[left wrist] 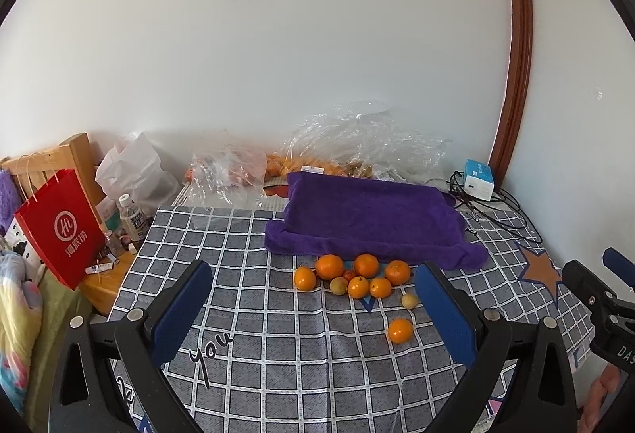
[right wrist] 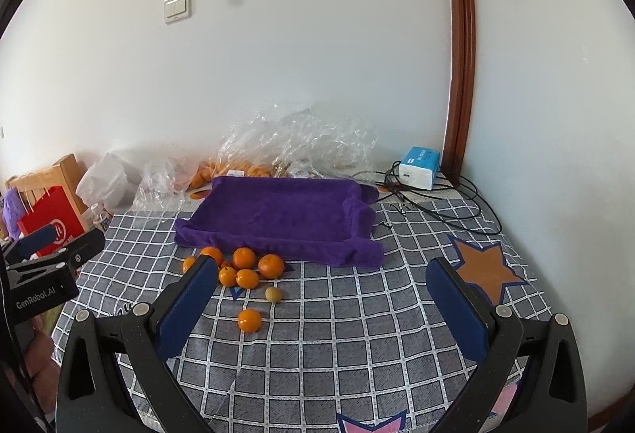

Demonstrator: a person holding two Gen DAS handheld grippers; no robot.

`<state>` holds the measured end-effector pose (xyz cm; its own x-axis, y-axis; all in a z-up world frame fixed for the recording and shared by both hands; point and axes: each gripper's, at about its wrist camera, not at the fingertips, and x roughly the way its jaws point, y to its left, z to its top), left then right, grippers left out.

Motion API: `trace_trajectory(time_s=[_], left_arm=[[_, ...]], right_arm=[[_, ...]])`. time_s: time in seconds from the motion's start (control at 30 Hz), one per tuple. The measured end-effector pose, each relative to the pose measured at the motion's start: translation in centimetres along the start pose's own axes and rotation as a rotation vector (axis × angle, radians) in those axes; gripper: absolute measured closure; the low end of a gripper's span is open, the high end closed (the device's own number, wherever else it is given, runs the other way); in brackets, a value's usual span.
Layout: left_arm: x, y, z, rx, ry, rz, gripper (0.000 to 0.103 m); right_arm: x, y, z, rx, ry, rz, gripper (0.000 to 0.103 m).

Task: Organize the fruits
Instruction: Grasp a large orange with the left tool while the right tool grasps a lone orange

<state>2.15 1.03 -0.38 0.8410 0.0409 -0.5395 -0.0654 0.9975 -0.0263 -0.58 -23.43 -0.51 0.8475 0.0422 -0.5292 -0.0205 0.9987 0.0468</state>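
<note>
Several oranges (left wrist: 356,274) (right wrist: 246,266) lie clustered on the grey checked cloth (left wrist: 278,353) (right wrist: 337,333) just in front of a purple towel-covered tray (left wrist: 369,222) (right wrist: 285,214). One orange (left wrist: 400,330) (right wrist: 249,320) sits apart, nearer to me, with a small pale yellow fruit (left wrist: 409,301) (right wrist: 274,294) beside it. A second pale fruit (left wrist: 338,285) and a tiny red one (left wrist: 349,274) sit in the cluster. My left gripper (left wrist: 313,306) hangs open and empty short of the fruit. My right gripper (right wrist: 323,302) is open and empty, right of the fruit.
Crumpled clear plastic bags (left wrist: 357,143) (right wrist: 301,147) with more oranges lie against the wall behind the tray. A blue-white box (left wrist: 479,179) (right wrist: 420,167) with black cables sits back right. A red paper bag (left wrist: 59,226), a bottle (left wrist: 133,218) and a white bag (left wrist: 131,167) stand left.
</note>
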Motion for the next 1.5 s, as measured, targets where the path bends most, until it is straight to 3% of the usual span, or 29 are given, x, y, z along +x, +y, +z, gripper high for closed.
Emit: trace_trajectory(time_s=[0.13,0.57,0.7,1.03,1.3,1.5], left_arm=[[1.1,0.7,0.0,-0.005,0.000,0.001,0.000],[5.2,1.4,-1.3,0.052,0.024,-0.010,0.000],[7.0,2.4,-1.8,0.022,0.045,0.003,0.000],[12.6,4.9,-4.7,-0.021,0.145,0.017,0.000],[15.6,5.8,-6.2,-0.054,0.204,0.013,0.001],[18.0,5.5,-6.6,-0.090,0.254,-0.008,0.007]], right_arm=[[1.4,0.5,-0.3,-0.025,0.022,0.010,0.000],[7.8,3.2,-2.3,-0.116,0.111,0.193,0.001],[10.0,4.5,-3.8,-0.147,0.147,0.216,0.002],[16.0,6.3,-8.5,-0.087,0.268,0.305,0.029],[19.7,7.5,-10.4,-0.094,0.346,0.305,0.048],[20.1,7.9,-10.5,-0.136,0.357,0.293,0.069]])
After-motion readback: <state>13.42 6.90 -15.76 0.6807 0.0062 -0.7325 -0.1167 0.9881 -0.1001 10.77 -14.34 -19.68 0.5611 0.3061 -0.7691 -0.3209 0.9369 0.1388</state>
